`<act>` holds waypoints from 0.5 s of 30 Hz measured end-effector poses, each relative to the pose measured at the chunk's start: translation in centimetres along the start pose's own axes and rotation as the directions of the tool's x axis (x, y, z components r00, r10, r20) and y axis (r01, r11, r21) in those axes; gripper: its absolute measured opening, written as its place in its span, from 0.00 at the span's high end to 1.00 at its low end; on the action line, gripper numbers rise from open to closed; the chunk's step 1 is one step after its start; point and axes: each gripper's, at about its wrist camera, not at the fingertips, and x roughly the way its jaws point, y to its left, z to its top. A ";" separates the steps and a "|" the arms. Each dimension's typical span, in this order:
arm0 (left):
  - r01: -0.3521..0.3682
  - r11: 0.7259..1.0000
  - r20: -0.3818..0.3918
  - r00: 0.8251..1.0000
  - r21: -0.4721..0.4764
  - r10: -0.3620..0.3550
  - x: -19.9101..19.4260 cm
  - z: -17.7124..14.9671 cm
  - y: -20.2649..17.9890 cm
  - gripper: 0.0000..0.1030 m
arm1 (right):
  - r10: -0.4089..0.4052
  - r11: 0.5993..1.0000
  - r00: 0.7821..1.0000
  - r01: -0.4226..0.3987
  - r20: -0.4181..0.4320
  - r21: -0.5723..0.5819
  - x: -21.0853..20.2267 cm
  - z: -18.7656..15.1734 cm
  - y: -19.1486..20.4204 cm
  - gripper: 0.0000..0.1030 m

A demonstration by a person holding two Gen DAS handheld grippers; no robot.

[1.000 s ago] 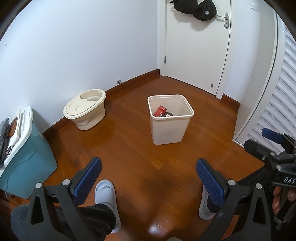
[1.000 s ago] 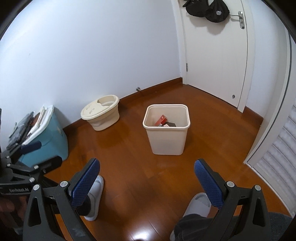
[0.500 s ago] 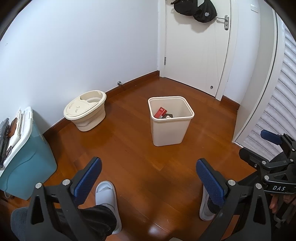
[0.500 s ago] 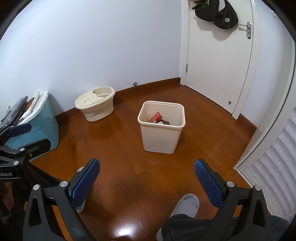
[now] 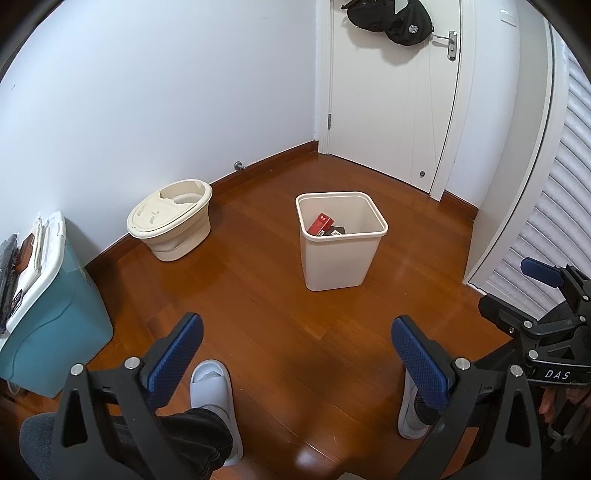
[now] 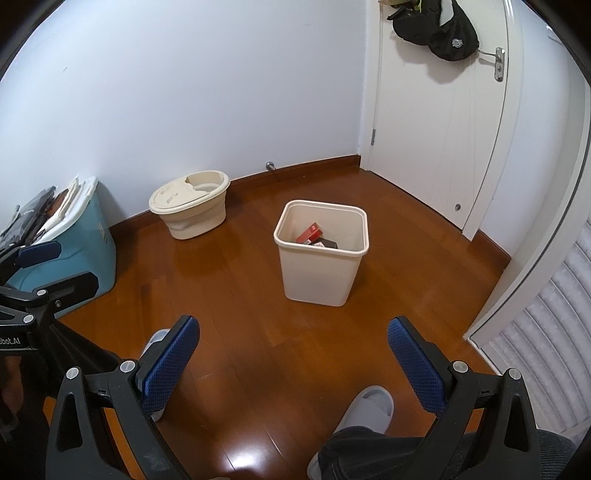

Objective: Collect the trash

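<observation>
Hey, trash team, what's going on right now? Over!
Left gripper open, empty. Right gripper open, empty. Cream wastebasket upright on wood floor, red box and dark box inside. Nothing in the way.

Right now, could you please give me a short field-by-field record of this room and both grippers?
bin: cream square plastic waste bin, upright on the wooden floor
bin contents: red box and a dark box
left gripper: open, empty
right gripper: open, empty
by the wall: cream oval lidded tub, teal storage box with white lid
door: white, closed, black bags hanging
feet: pale slippers
</observation>
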 end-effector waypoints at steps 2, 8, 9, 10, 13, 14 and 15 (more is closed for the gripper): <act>-0.006 1.000 0.001 1.000 0.004 0.006 -0.1 0.0 -0.1 0.00 | 0.000 1.000 1.000 0.000 0.000 0.000 0.0 0.0 0.0 0.00; -0.007 1.000 0.003 1.000 0.003 0.007 -0.2 0.0 -0.1 0.00 | 0.003 1.000 1.000 -0.003 0.001 -0.002 0.0 -0.1 -0.2 0.00; -0.008 1.000 0.004 1.000 0.004 0.008 -0.2 0.0 -0.1 0.00 | 0.002 1.000 1.000 -0.002 0.001 -0.002 0.0 -0.1 -0.2 0.00; -0.009 1.000 0.005 1.000 0.004 0.009 -0.3 0.0 -0.2 0.00 | 0.001 1.000 1.000 -0.001 0.001 -0.004 0.1 -0.1 -0.1 0.00; -0.011 1.000 0.003 1.000 0.002 0.011 -0.3 0.0 -0.3 0.00 | -0.001 1.000 1.000 0.001 0.001 -0.004 0.1 -0.1 0.0 0.00; -0.013 1.000 0.004 1.000 0.001 0.013 -0.3 0.0 -0.3 0.00 | -0.003 1.000 1.000 0.003 0.000 -0.002 0.0 -0.1 0.2 0.00; -0.013 1.000 0.004 1.000 0.001 0.013 -0.3 0.0 -0.3 0.00 | -0.004 1.000 1.000 0.004 0.001 0.000 0.0 -0.1 0.4 0.00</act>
